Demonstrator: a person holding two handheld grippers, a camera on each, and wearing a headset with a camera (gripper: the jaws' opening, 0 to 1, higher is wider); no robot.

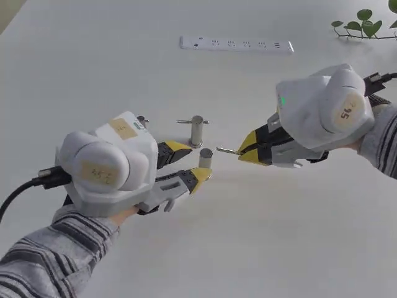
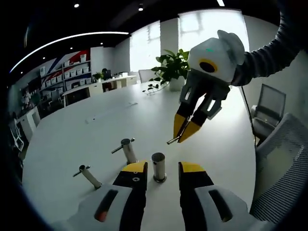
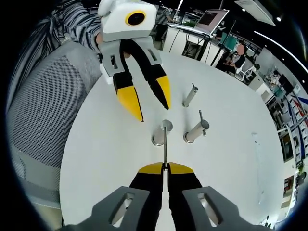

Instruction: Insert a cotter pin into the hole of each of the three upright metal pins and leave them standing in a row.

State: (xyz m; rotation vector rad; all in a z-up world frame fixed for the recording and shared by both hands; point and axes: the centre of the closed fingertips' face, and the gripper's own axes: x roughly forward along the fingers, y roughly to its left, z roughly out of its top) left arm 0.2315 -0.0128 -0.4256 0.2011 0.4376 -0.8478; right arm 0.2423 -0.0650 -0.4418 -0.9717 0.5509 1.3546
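Standing upright on the white worktop [image 1: 279, 236], the near metal pin [image 1: 205, 158] is seen with a bare top. It is flanked by the spread jaws of the left gripper [image 1: 189, 162], and in the left gripper view a gap is left on each side of it. A loose cotter pin [image 1: 227, 150] is clamped by its rear end in the closed jaws of the right gripper [image 1: 248, 150]. It is held roughly level and pointed at the top of the near metal pin, with its tip just beside that top and not yet through the hole. The middle metal pin [image 1: 196, 131], just behind the near one, is crossed near its top by a second cotter pin [image 1: 185, 121]. The far metal pin [image 1: 142, 121] is partly hidden behind the left gripper in the head view; in the left gripper view a short cross piece is shown near its top. A power strip [image 1: 236, 44] is laid well beyond, and a plant [image 1: 366, 25] is seen at the far right corner.
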